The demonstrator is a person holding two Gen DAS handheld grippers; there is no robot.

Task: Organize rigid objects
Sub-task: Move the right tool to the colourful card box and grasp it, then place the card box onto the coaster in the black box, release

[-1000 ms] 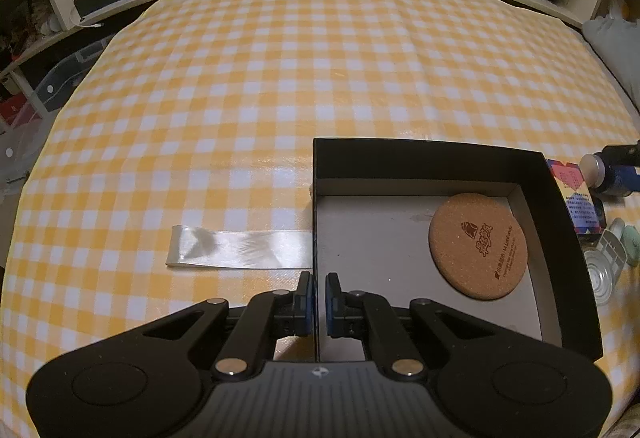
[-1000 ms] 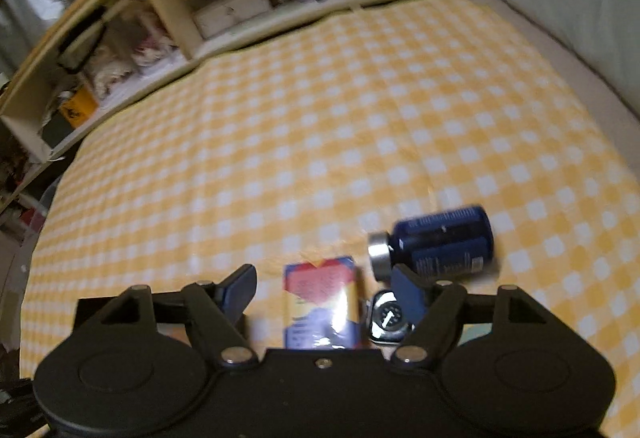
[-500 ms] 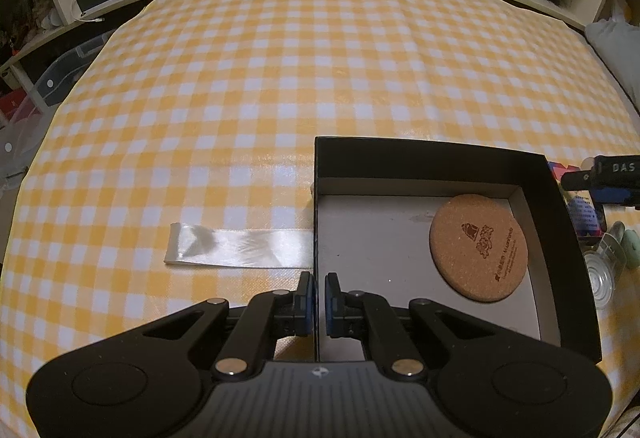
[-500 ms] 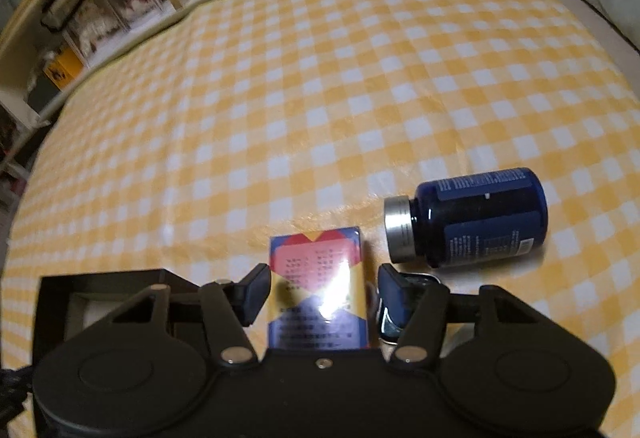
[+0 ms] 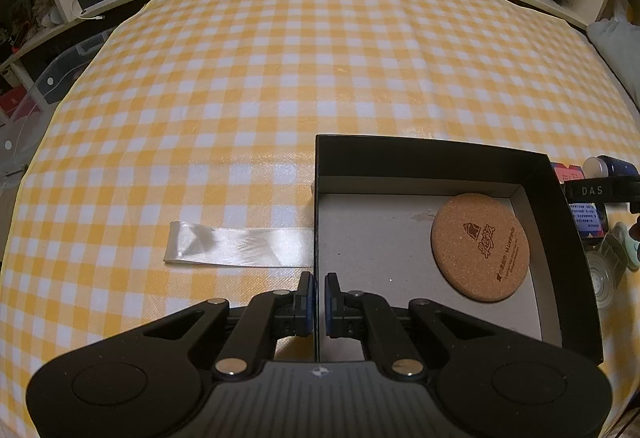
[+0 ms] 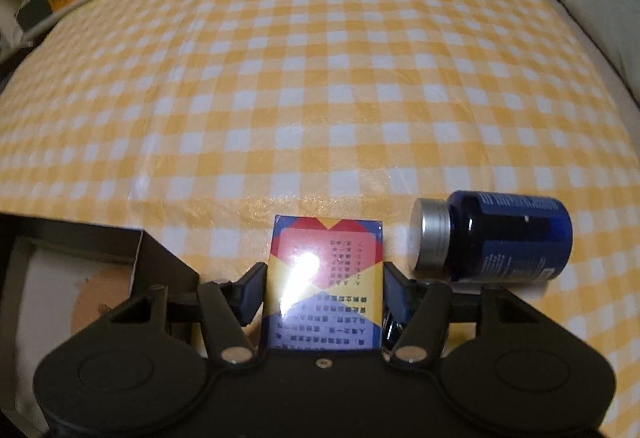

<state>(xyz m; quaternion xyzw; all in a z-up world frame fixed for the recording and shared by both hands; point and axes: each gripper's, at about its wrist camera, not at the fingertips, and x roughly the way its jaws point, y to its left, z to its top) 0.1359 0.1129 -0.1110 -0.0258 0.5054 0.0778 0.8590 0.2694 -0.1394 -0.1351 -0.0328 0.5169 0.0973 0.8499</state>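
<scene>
Card box (image 6: 326,278) lengthwise between right hand-held gripper (image 6: 325,292) fingers

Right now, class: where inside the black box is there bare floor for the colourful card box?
The black box floor is bare left of the cork coaster, toward the left gripper. Outside its right wall it's crowded: card box, blue bottle.

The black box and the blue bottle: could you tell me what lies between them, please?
In the right wrist view, the colourful card box lies between the black box and the blue bottle, flanked by the right gripper.
</scene>
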